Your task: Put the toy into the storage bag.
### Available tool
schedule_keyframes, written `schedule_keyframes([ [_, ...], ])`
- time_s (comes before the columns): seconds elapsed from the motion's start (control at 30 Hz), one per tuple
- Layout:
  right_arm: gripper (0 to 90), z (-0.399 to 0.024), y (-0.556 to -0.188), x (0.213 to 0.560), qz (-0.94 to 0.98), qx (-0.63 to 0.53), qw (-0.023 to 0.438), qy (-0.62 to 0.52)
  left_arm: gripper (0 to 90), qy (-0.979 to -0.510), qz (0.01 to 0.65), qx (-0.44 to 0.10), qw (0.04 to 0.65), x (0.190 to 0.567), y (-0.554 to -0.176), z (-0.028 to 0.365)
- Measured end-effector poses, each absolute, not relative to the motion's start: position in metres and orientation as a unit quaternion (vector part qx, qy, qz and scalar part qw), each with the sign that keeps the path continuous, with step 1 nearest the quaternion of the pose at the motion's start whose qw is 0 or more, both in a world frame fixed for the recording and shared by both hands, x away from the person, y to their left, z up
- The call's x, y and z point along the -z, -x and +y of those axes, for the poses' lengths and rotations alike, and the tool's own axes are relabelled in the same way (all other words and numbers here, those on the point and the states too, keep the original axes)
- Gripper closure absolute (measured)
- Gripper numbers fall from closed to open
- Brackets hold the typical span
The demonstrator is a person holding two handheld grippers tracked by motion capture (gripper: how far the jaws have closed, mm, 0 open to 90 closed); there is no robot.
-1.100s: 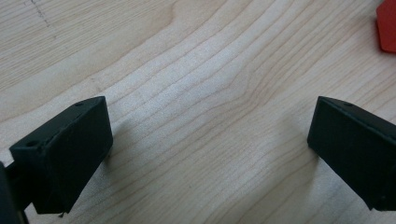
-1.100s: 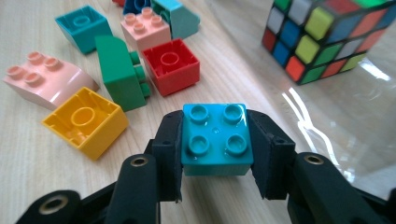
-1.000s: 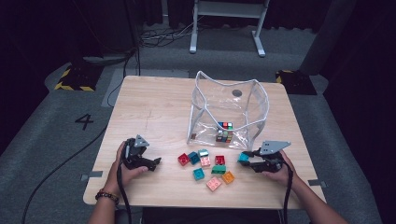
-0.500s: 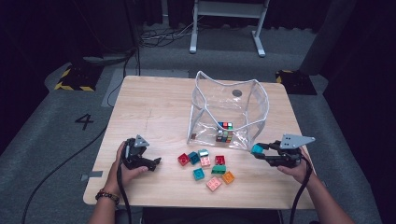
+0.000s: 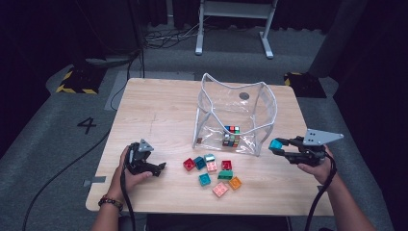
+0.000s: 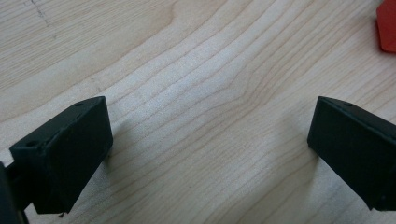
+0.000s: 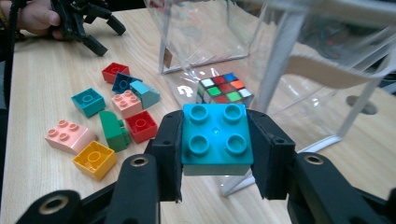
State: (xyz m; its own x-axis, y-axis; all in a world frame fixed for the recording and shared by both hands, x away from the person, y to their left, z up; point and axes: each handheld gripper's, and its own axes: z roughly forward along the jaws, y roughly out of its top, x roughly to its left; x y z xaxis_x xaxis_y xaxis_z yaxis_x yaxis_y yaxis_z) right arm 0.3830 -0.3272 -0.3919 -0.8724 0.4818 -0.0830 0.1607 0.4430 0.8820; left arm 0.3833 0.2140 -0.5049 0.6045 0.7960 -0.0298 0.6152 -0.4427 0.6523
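My right gripper [image 5: 277,145] [image 7: 215,140] is shut on a turquoise four-stud brick [image 5: 275,143] [image 7: 215,134], held in the air just right of the clear plastic bag [image 5: 235,113]. A colour cube [image 5: 231,135] [image 7: 223,87] lies inside the bag. Several loose bricks [image 5: 211,169] in red, teal, pink, green and orange lie on the table in front of the bag. My left gripper [image 5: 156,169] rests on the wooden table at the left, open, with bare wood between its fingers [image 6: 70,149].
The wooden table [image 5: 159,110] stands on grey carpet marked with a "4" [image 5: 86,125]. A white metal frame [image 5: 233,24] stands behind the table. A corner of a red brick [image 6: 386,28] lies beyond my left gripper.
My right gripper has risen from the table with the turquoise brick and moved right and a little farther back. The left gripper has stayed put.
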Motion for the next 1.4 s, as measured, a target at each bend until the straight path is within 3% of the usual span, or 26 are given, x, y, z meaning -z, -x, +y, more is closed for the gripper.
schedule_keyframes([
  [0.77, 59.4, -0.343, -0.394, 0.325, 0.811, -0.508, 0.209, -0.201, 0.3, -0.837, 0.422, -0.141, 0.318, 0.505, -0.383, 0.214],
  [1.4, 59.5, -0.314, -0.420, 0.281, 0.809, -0.504, 0.231, -0.192, 0.3, -0.837, 0.421, -0.141, 0.319, 0.505, -0.383, 0.214],
])
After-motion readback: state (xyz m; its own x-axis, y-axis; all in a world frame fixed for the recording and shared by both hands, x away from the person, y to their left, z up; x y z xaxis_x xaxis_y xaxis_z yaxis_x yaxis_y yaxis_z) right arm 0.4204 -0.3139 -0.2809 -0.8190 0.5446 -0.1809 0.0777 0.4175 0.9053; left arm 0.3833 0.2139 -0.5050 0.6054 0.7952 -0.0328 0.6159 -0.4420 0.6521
